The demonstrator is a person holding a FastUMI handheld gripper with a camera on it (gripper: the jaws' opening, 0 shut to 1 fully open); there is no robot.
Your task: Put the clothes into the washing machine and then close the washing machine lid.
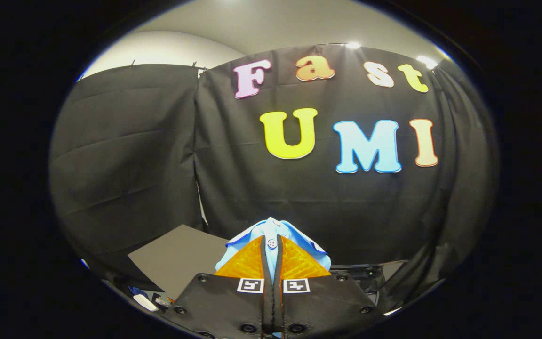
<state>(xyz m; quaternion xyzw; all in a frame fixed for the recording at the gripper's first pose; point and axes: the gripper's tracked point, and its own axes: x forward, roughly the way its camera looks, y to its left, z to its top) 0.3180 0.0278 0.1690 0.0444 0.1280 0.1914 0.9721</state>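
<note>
Black cloth wall (158,155): far, straight ahead, broad.
Grey panel (181,259): low, left of fingers, maybe the washer lid; hard to tell.
Blue shirt (273,233): bunched between the fingertips, button showing, lifted.
Gripper (272,254): clenched on the shirt, fingers nearly meeting.
Washer opening: likely below, right.

Claw (272,261) — black screwed base plates, two square coded markers, ridged wedge-shaped pads.

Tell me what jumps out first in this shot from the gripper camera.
A light blue garment with a white button is pinched between the gripper fingers, bunching up just ahead of them. Behind it hangs the black cloth wall, with a grey flat panel low beside the fingers.
</note>
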